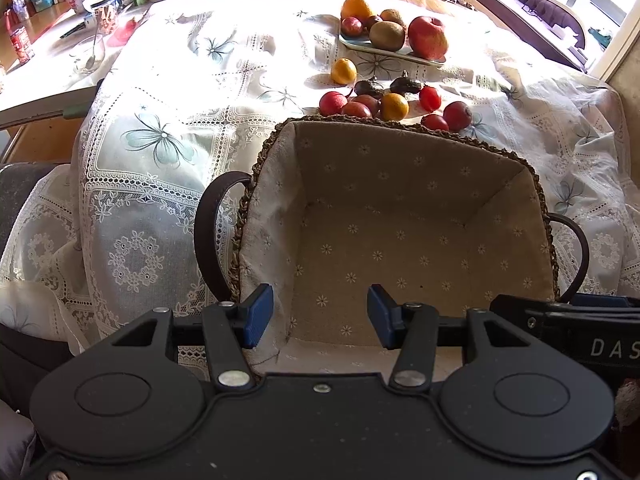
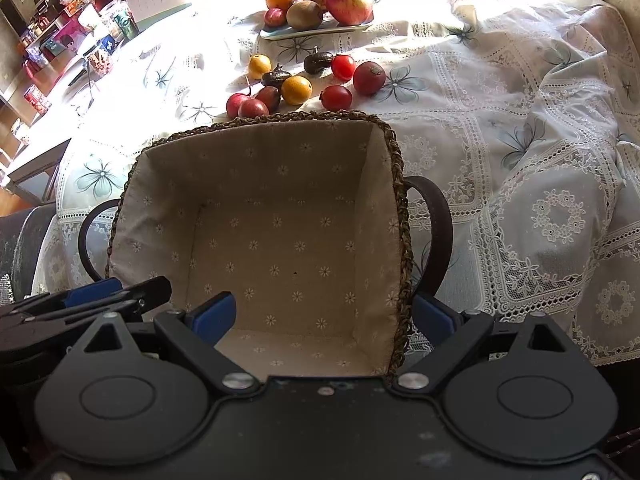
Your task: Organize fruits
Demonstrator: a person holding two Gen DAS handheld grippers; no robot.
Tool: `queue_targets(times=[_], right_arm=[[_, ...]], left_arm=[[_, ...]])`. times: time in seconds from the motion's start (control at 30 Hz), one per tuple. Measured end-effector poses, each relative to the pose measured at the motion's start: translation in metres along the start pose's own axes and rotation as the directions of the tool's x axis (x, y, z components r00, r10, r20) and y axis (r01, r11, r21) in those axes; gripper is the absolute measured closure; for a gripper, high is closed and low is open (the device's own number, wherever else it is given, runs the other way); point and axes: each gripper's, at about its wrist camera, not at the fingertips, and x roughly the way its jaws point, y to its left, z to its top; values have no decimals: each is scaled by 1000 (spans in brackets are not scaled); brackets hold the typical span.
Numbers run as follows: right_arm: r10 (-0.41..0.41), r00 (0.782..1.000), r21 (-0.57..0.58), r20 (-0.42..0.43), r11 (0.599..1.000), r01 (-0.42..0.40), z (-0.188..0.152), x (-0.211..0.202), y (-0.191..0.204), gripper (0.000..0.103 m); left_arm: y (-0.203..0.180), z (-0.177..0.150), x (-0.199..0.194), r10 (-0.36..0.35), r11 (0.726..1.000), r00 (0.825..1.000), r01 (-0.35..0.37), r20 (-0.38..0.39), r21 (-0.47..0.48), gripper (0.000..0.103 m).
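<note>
Woven straw basket (image 1: 256, 168) with matt cloth lining sits on a lace tablecloth (image 1: 160, 160); fruits (image 1: 394, 106) glossy.

Basket (image 1: 400, 216): one, lined, with two handles. Tray (image 1: 360, 46): one, carrying one apple (image 1: 427, 37), one pear (image 1: 356, 7), two kiwis (image 1: 386, 35) and two small dark-red fruits. Loose on the tablecloth (image 1: 160, 140): two oranges (image 1: 394, 106), two avocados (image 1: 405, 85), seven red fruits (image 1: 457, 115).

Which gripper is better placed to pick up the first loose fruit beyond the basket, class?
Neither is clearly better, perhaps the right. Both the left gripper and right gripper are open and empty at the basket's near edge, but the loose tomato lies towards the right side.
</note>
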Motion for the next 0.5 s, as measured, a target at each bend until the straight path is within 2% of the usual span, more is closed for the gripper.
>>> queue_targets(times=[0.5], right_arm=[[3, 1000, -3, -9, 1000, -3, 0, 1, 1, 5]], left_arm=[[-1, 0, 1, -7, 1000, 1000, 7, -6, 6, 46]])
